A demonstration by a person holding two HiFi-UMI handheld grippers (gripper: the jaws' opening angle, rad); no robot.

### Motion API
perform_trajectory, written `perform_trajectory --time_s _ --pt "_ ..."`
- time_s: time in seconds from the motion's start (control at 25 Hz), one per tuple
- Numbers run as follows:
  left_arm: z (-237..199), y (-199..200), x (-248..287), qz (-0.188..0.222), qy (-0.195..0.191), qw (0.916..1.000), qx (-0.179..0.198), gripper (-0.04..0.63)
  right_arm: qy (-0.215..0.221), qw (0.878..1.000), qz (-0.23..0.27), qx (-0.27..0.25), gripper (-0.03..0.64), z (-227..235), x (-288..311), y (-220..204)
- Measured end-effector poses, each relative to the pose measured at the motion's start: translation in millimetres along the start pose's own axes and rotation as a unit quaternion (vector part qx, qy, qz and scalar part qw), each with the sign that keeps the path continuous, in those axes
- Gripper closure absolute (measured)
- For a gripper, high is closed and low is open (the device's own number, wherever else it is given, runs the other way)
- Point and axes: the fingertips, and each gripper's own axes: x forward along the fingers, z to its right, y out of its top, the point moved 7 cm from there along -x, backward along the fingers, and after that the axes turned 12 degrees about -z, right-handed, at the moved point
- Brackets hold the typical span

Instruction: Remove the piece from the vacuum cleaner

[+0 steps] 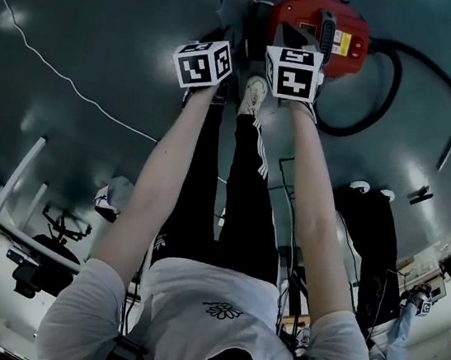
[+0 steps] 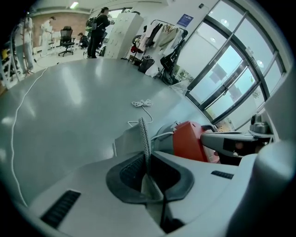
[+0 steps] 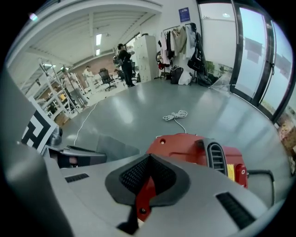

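Note:
The red vacuum cleaner (image 1: 318, 26) sits on the grey floor just beyond both grippers. In the left gripper view, my left gripper (image 2: 146, 158) is shut on a thin grey dotted sheet-like piece (image 2: 143, 132) that stands up edge-on between the pads, with a flat grey panel (image 2: 127, 141) behind it and the vacuum cleaner's red body (image 2: 188, 140) to its right. My right gripper (image 3: 148, 158) is shut on a red tab (image 3: 145, 193) that belongs to the vacuum cleaner (image 3: 199, 152). The two grippers are side by side; their marker cubes (image 1: 202, 62) (image 1: 292, 70) hide the jaws in the head view.
A black hose (image 1: 394, 78) loops from the vacuum cleaner to the right. A white cable (image 1: 50, 65) runs across the floor and a coiled white cord (image 2: 142, 103) lies beyond. My own shoe (image 1: 254, 94) is by the vacuum. People, chairs and a clothes rack (image 3: 182, 39) stand far off.

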Motion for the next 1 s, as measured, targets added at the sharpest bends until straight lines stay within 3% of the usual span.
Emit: perform_trajectory --time_s 0.16,0.28,0.36,0.6,1.0 --pt "-5 -3 -5 0.003 0.018 0.9993 0.034 0.571 -0.007 1.0 0.005 -0.009 0.607 -2 -1 0" --pt "-6 -10 -13 0.003 0.05 0.9914 0.121 0.571 -0.006 1.0 0.002 -0.014 0.607 -4 -2 2" --pt "-6 -16 -14 0.007 0.061 0.987 0.149 0.571 -0.011 0.999 0.0 -0.037 0.607 -7 -2 2" --pt "-10 -34 -8 0.013 0.055 0.9921 0.112 0.571 -0.016 1.0 -0.021 -0.015 0.607 -1 2 2" --pt "-25 -41 -17 0.031 0.044 0.9965 0.063 0.571 -0.038 0.998 -0.043 -0.04 0.607 -9 3 5"
